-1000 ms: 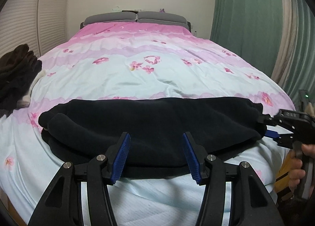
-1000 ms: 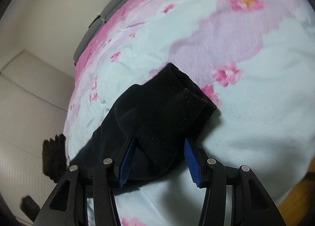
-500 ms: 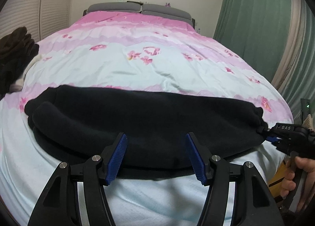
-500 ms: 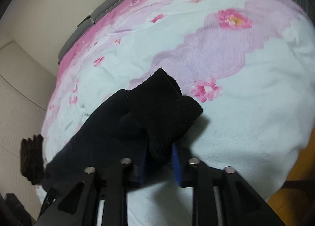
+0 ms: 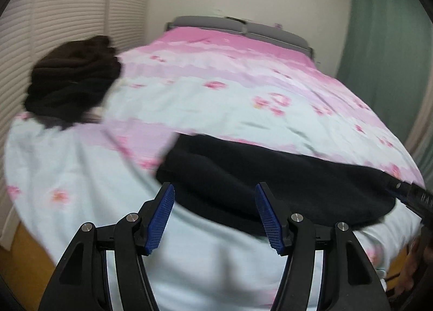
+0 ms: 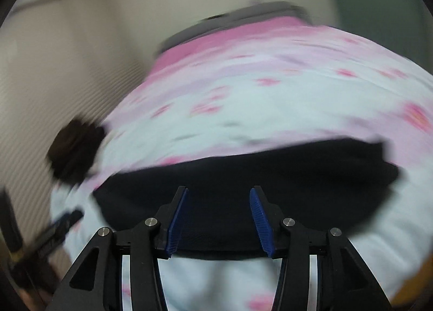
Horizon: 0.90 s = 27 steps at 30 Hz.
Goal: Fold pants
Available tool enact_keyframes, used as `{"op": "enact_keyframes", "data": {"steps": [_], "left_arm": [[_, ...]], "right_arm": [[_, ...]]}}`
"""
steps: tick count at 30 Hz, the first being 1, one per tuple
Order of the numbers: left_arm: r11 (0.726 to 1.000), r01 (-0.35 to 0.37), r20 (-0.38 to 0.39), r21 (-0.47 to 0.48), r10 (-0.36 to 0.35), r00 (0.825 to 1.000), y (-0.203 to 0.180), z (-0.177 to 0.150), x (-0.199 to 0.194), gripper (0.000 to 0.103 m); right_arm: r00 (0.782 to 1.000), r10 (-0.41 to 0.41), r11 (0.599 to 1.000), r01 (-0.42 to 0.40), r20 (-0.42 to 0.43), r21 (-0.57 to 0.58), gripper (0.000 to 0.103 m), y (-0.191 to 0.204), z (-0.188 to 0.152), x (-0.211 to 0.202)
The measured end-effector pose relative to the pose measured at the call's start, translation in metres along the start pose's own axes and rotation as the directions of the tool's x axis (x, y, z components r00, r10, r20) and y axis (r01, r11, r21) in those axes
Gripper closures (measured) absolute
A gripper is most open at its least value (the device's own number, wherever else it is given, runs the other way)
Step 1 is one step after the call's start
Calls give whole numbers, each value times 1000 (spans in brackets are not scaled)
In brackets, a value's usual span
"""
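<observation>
Across the bed (image 5: 81, 175) the black pants (image 5: 270, 183) lie sideways, just ahead of the left gripper (image 5: 213, 216) and the right gripper (image 6: 217, 220), the left's jaws apart and empty, the right's opening with nothing pinched.

Soft, even indoor light, moderately dim, no clear source visible. No glare beyond small highlights on the bolts of the left hand-held gripper (image 5: 213, 217). Faint soft shadow under the near edge of the black pants (image 5: 284, 186). Strong fisheye bend on both views, dark vignette in the corners, walls and green curtain (image 5: 384, 48) curved. Left wrist view moderately motion-blurred: floral bedspread (image 5: 230, 89) and dark clothes pile (image 5: 73, 81) smeared. Right wrist view heavily smeared, bedspread pattern streaked, headboard (image 6: 243, 21) indistinct. Right hand-held gripper (image 6: 217, 220) sharp against blurred background. Pants underexposed, no texture readable.
</observation>
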<state>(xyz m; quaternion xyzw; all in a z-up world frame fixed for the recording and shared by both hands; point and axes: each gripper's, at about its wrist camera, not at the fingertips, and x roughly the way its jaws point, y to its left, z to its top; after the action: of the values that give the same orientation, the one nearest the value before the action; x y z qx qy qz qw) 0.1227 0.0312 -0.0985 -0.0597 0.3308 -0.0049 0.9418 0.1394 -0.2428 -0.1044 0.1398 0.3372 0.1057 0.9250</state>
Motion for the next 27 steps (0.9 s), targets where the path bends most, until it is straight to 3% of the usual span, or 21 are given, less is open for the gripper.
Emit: {"op": "enact_keyframes", "data": {"steps": [5, 11, 15, 17, 19, 21, 24, 27], "left_arm": [[991, -131, 31, -14, 131, 991, 59, 12, -19, 39], [974, -215, 29, -73, 217, 976, 123, 10, -28, 38], [970, -220, -1, -104, 221, 975, 147, 5, -21, 38], [969, -215, -12, -122, 215, 976, 156, 3, -16, 38], [968, -202, -20, -146, 201, 979, 163, 0, -13, 38], [969, -184, -28, -164, 182, 983, 166, -3, -10, 38], [972, -162, -32, -169, 159, 987, 164, -3, -8, 38], [975, -150, -21, -161, 148, 989, 161, -3, -10, 38]], "right_arm": [[984, 148, 962, -166, -95, -216, 54, 93, -5, 50], [973, 153, 907, -208, -172, -366, 55, 161, -20, 96], [959, 140, 882, -234, -247, -408, 55, 183, -30, 123], [962, 130, 888, -221, -241, -404, 63, 185, -31, 130], [960, 138, 898, -225, -245, -378, 80, 182, -30, 131], [963, 144, 895, -226, -229, -386, 86, 184, -28, 126], [968, 172, 872, -236, -182, -428, 87, 196, -29, 110], [965, 159, 869, -237, -209, -434, 87, 202, -36, 119]]}}
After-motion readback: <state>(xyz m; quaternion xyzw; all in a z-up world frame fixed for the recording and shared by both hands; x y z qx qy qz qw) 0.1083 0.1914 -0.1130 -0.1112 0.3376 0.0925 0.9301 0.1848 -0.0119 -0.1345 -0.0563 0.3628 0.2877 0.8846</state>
